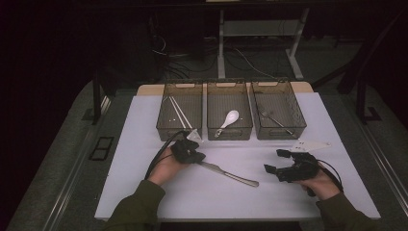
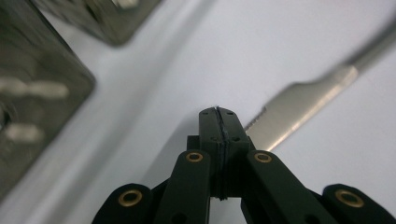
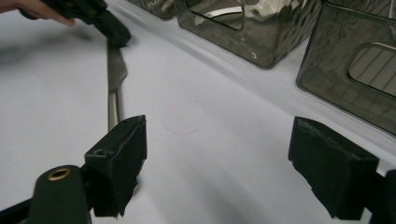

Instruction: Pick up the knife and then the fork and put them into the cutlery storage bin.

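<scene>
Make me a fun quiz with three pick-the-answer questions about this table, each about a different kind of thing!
1. Where does the white spoon lie?
A. in the middle bin
B. on the white table top
C. in the right bin

2. How many clear bins stand in the row?
A. two
B. three
C. five

3. How do the jaws of the right gripper stand?
A. shut tight
B. wide apart
C. clamped on a fork

Answers:
1. A, the high view shows the spoon inside the middle bin.
2. B, the left bin, the middle one and the right bin stand side by side.
3. B, the right gripper view shows bare table top between the jaws.
</scene>
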`<action>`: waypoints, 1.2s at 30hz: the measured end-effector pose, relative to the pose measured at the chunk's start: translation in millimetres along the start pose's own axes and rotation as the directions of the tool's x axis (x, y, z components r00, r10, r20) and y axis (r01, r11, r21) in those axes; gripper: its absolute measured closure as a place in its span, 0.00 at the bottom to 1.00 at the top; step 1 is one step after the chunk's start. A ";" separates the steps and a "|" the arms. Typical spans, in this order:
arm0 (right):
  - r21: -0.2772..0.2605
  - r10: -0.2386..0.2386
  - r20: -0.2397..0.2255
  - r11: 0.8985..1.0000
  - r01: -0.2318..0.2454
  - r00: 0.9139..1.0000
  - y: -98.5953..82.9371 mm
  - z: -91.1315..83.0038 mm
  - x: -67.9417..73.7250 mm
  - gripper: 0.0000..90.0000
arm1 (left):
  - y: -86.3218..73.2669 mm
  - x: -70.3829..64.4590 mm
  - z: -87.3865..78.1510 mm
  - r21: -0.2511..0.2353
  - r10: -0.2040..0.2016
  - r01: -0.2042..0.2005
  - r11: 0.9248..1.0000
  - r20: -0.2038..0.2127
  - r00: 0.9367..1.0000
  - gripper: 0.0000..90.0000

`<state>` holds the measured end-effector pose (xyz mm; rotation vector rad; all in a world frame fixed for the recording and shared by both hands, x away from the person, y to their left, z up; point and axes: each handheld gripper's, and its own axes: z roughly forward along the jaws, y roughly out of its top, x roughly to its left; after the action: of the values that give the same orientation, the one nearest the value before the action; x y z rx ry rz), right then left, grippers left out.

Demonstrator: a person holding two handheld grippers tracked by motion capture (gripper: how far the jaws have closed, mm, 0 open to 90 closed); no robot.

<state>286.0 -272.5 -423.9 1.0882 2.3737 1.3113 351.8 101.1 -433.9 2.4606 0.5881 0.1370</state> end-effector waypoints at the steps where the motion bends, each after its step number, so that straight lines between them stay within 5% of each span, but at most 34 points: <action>1: -0.003 0.001 0.000 1.000 -0.001 1.000 0.1 -0.1 0.0 0.21 | -3.1 -3.4 -2.4 0.000 -0.002 0.002 1.000 0.003 1.000 0.99; 8: -0.006 -0.002 -0.002 1.000 0.002 1.000 0.3 -0.5 0.2 0.21 | -16.1 -20.0 -10.6 0.005 0.005 -0.005 1.000 0.024 1.000 0.99; 14: -0.007 -0.005 -0.005 1.000 0.005 1.000 0.5 -0.5 0.3 0.21 | -5.0 -22.8 -15.0 -0.103 0.002 0.004 0.995 0.054 0.999 0.94; 21: -0.011 0.000 -0.011 1.000 0.000 1.000 0.6 -0.8 -0.3 0.21 | 16.2 -35.5 -7.5 -0.197 0.076 -0.050 0.979 0.127 0.989 0.81; 26: -0.011 -0.003 -0.013 1.000 0.003 1.000 0.6 -0.7 -0.5 0.21 | 29.3 -46.7 11.0 -0.193 0.139 -0.103 0.976 0.184 0.973 0.79; 31: -0.010 -0.003 -0.020 1.000 0.003 1.000 0.7 -1.5 -2.2 0.21 | 34.1 -50.8 30.5 -0.146 0.201 -0.175 0.974 0.192 0.961 0.79; 36: -0.010 0.000 -0.035 1.000 -0.001 0.999 0.7 -0.8 -3.6 0.21 | 32.5 -51.1 38.6 -0.127 0.209 -0.187 0.974 0.182 0.961 0.82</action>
<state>288.5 -275.3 -423.4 1.0716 2.3889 1.3522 327.1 34.5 -444.7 2.3871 0.2425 0.0066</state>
